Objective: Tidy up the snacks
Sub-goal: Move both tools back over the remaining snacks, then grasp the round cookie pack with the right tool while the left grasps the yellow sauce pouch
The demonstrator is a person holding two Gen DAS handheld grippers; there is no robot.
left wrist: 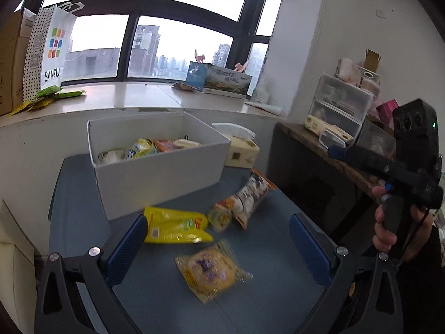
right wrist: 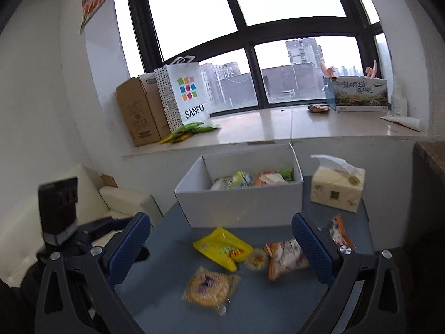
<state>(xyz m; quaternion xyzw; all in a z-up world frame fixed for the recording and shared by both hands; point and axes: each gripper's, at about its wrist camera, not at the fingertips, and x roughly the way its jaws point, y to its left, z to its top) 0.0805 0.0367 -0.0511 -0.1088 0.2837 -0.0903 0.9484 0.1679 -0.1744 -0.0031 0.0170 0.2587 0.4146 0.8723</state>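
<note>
Four snacks lie loose on the blue-grey desk (left wrist: 83, 222) in front of the white box (left wrist: 155, 178), which already holds several packets: a yellow packet (left wrist: 175, 225) nearest the box wall, a small round cup snack (left wrist: 221, 217) to its right, an orange-and-white bag (left wrist: 250, 197) farther right, and a clear-wrapped yellow pastry (left wrist: 211, 271) nearest the cameras. The left claw (left wrist: 217, 253) is spread wide and empty, and the pastry sits between its blue fingers (left wrist: 125, 247) — slightly right of centre, its long axis running diagonally from near left to far right as this view shows it. The right claw (right wrist: 222, 250) is likewise spread and holds nothing; in its view the pastry (right wrist: 208, 288) lies left of centre, while the orange-and-white bag (right wrist: 283, 256) lies just beside its right finger. Judging by this, the left claw is better lined up for the pastry and would need to turn a little to close across its short side — the right is nearer the bag. A tissue pack (right wrist: 336, 189) stands right of the box.
</note>
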